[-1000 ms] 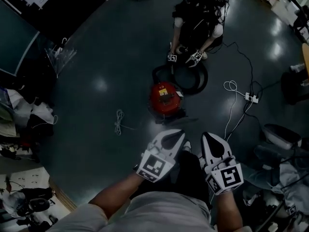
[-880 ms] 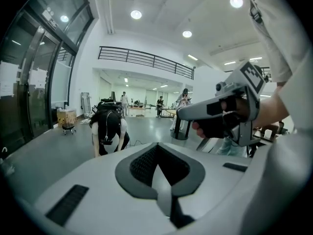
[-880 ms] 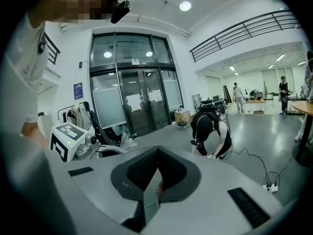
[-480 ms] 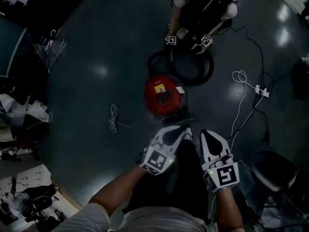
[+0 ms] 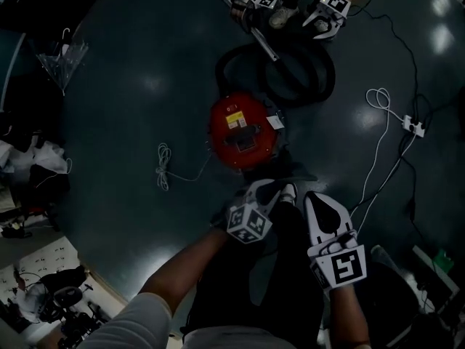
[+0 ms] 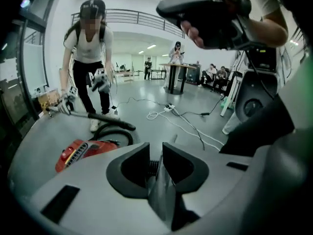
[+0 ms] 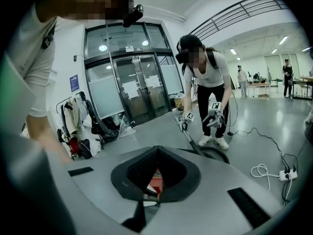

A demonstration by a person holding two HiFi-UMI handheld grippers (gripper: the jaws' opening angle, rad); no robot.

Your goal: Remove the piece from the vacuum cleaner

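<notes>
The red canister vacuum cleaner (image 5: 242,133) sits on the dark floor just ahead of my grippers and shows low at the left in the left gripper view (image 6: 80,152). Its black hose (image 5: 294,75) coils behind it. Another person (image 6: 90,58) bends over there, holding the wand (image 5: 254,22) with two marker grippers. My left gripper (image 5: 283,190) hangs shut above the vacuum's near edge, holding nothing (image 6: 156,148). My right gripper (image 5: 318,198) is beside it, also shut and empty (image 7: 157,151); a bit of red shows through its jaws.
A white cord (image 5: 163,167) lies left of the vacuum. A white cable runs to a power strip (image 5: 411,126) at the right. Clothes and clutter (image 5: 29,166) line the left edge. Glass doors (image 7: 129,89) stand behind the other person; more people and tables stand far off.
The view has swung so the vacuum sits nearer and more centred under my grippers. The other person has raised the wand. Both my grippers stay shut.
</notes>
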